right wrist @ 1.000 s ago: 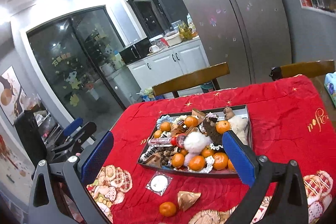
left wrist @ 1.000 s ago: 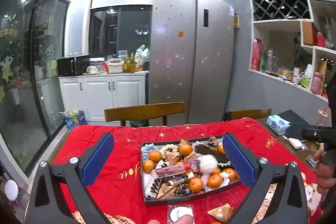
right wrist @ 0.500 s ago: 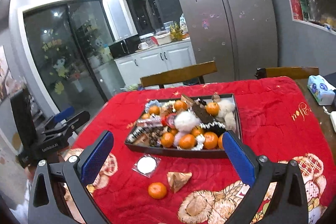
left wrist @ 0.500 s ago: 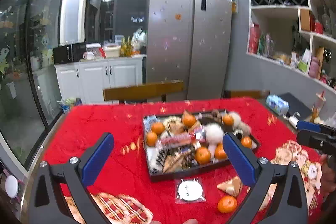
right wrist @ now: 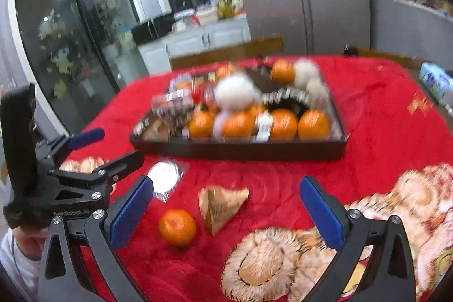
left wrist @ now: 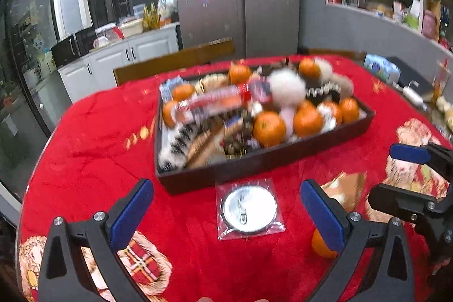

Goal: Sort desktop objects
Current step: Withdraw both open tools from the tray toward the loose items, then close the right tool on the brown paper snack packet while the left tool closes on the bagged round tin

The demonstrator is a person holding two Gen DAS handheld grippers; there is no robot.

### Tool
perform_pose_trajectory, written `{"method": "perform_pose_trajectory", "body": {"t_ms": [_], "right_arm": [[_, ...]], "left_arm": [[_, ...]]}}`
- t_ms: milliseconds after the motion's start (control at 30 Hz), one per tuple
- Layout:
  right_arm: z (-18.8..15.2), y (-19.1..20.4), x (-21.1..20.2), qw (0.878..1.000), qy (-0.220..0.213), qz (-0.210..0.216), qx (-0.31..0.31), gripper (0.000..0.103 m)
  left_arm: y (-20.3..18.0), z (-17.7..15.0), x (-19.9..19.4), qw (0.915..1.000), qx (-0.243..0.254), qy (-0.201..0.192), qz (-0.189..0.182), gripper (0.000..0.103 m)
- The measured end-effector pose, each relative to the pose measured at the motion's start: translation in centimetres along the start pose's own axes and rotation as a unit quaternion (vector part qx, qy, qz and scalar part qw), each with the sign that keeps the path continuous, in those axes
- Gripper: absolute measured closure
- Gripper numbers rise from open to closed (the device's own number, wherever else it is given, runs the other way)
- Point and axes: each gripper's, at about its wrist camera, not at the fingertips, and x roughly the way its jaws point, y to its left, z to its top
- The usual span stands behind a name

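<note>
1. A dark rectangular tray point(left wrist: 263, 166) sits on the red tablecloth point(left wrist: 99, 149) and is heaped full: several oranges point(left wrist: 269, 128), a white fluffy ball point(left wrist: 286, 85), a clear bottle with a red label point(left wrist: 215, 101), plus dark and striped wrapped bits too blurred to name.
2. In the left wrist view the bottle lies on its side on top of the heap, its long axis running across the tray from lower left to upper right.
3. Three things lie loose on the cloth in front of the tray (all outside it): a round white disc in a clear packet point(left wrist: 249, 208) just beside the tray's near wall, a gold triangular packet point(right wrist: 222, 204), and a single loose orange point(right wrist: 177, 227) close to that packet's left in the right wrist view.
4. The gold packet lies flat; which way it points is hard to tell through the blur.
5. The left gripper point(left wrist: 226, 212) has its blue pads spread wide, holding nothing; the disc packet lies on the cloth between them in its own view.
6. The right gripper point(right wrist: 226, 212) is likewise spread wide and empty, with the gold packet and loose orange on the cloth between its fingers.
7. Each gripper shows at the edge of the other's view, fingers apart.
</note>
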Motion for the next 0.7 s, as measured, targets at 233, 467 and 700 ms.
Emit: {"method": "perform_pose_trajectory", "body": {"t_ms": [233, 467, 700], "right_arm": [[-1.3, -0.2, 2.4, 0.999, 0.038, 0.015, -0.002, 0.000], [-2.2, -1.1, 4.8, 0.997, 0.071, 0.021, 0.015, 0.000], [-2.3, -1.5, 5.0, 0.997, 0.068, 0.019, 0.020, 0.000]], "left_arm": [[-0.6, -0.9, 3.3, 0.9988, 0.014, 0.046, 0.008, 0.000], [-0.1, -1.1, 6.6, 0.9950, -0.005, 0.098, -0.017, 0.000], [-0.1, -0.9, 7.4, 0.9944, -0.012, 0.102, -0.027, 0.000]]}}
